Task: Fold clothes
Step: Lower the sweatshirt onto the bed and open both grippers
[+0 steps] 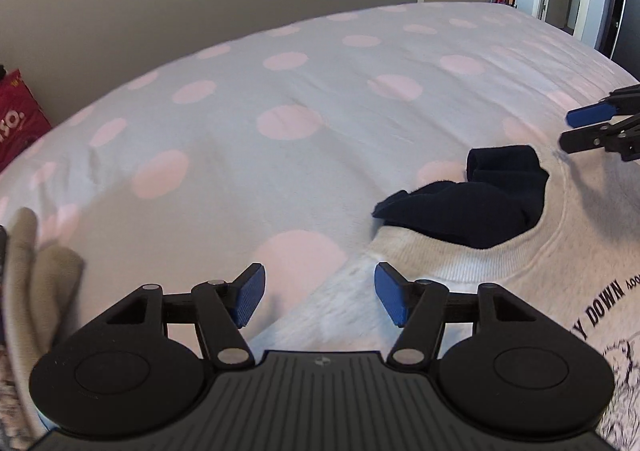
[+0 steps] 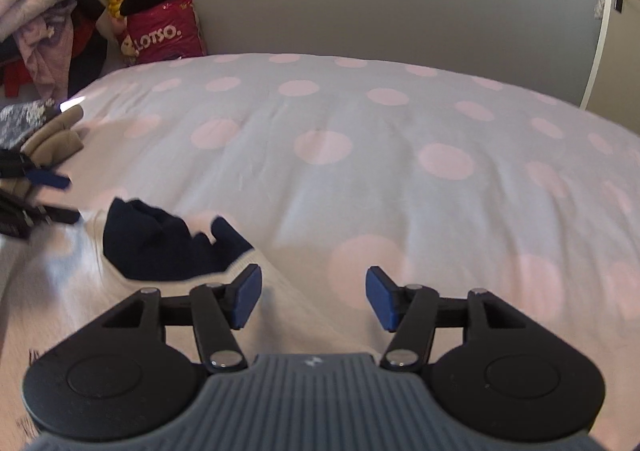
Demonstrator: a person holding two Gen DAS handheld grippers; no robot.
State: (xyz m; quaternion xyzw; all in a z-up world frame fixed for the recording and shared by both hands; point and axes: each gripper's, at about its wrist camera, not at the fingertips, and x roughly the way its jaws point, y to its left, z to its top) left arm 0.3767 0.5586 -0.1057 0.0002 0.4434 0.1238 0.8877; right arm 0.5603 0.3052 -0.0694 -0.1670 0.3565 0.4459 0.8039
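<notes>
So the white sweatshirt (image 1: 460, 263) lies flat on the bed (image 1: 280, 99) with a navy sock (image 1: 472, 203) on its collar, both tongs (image 1: 318, 297) (image 2: 313, 297) spread empty by that collar, probably lining up a pinch.

White sweatshirt (image 1: 500, 251) is lying flat on the polka-dot bed cover, ribbed crew neck pointing toward the far side of the bed. Front has black print, "DOWN" is readable plus part of a line drawing below it. The fabric looks a bit fuzzy around the shoulder. A dark navy piece (image 1: 476, 203) sits crumpled right at the neck opening, half on the collar and half on the cover; can't tell what garment it is.
</notes>
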